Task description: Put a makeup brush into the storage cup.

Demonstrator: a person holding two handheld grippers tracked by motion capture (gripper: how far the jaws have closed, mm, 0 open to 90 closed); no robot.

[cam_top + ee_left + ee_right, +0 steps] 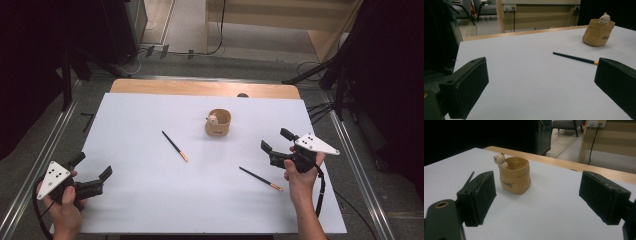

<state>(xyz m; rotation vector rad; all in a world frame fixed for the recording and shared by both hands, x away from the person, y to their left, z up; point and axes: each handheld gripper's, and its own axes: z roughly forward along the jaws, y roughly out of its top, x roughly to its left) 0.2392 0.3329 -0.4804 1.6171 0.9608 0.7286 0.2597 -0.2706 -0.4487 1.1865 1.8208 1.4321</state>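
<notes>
A white-covered table (150, 210) is seen from above, with a person's forearms entering from the bottom edge. Beyond the table's sides the room falls into darkness and little can be made out there. In the left gripper view, the gold tip of one chopstick (574, 58) is hidden behind a black jaw. In the right gripper view, that same chopstick (469, 178) is mostly hidden behind a jaw, so just its dark end shows.

A small tan cup (218, 123) shaped like a soft sack stands upright near the middle of the table, towards the far edge. A tiny pale bear figure (500, 160) peeks over its rim, and small dark lettering on its front is too small to read.

The right gripper (274, 140) points at the cup, jaws wide apart and holding nothing. A second dark chopstick (260, 179) lies just beside the right hand. The left gripper (91, 167) rests at the near left corner, jaws wide apart and empty.
</notes>
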